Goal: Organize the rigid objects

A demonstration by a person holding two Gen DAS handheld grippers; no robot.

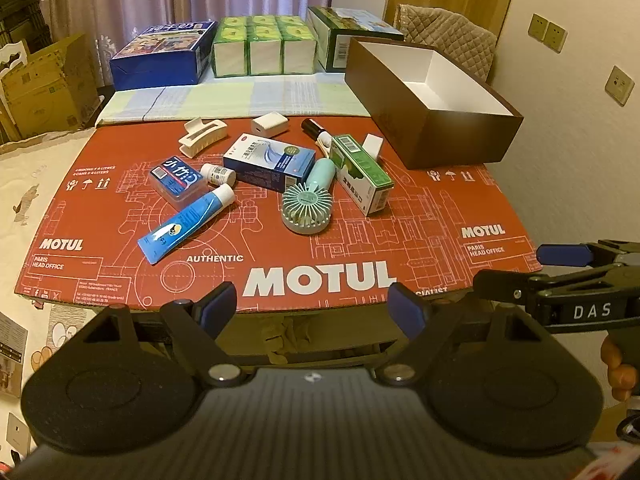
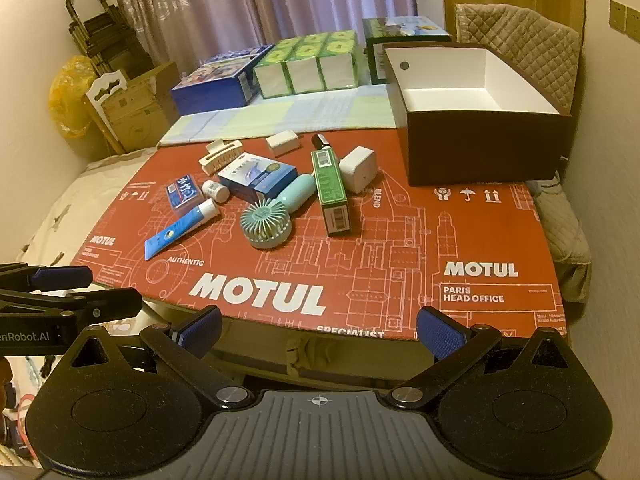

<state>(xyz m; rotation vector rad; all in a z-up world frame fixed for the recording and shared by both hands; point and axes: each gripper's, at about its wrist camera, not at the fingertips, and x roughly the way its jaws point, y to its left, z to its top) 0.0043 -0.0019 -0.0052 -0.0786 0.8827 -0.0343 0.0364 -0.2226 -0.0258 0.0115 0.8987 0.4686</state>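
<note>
Small items lie in a cluster on a red printed cardboard sheet (image 1: 360,240): a mint hand fan (image 1: 307,204), a blue tube (image 1: 188,222), a blue-and-white carton (image 1: 269,162), a green carton (image 1: 362,172), a cream hair clip (image 1: 202,136), a white charger (image 1: 270,124) and a small white bottle (image 1: 218,174). An open dark brown box (image 1: 432,96) with a white inside stands at the sheet's far right. My left gripper (image 1: 312,310) hangs open before the sheet's near edge. Beside it, my right gripper (image 2: 320,330) is also open, with nothing between its fingers.
Behind the sheet stand a blue box (image 1: 162,54), a pack of green tissue packets (image 1: 262,44) and a dark green box (image 1: 344,36). A wall runs along the right, curtains hang at the back, and cardboard boxes (image 1: 44,88) sit at the left.
</note>
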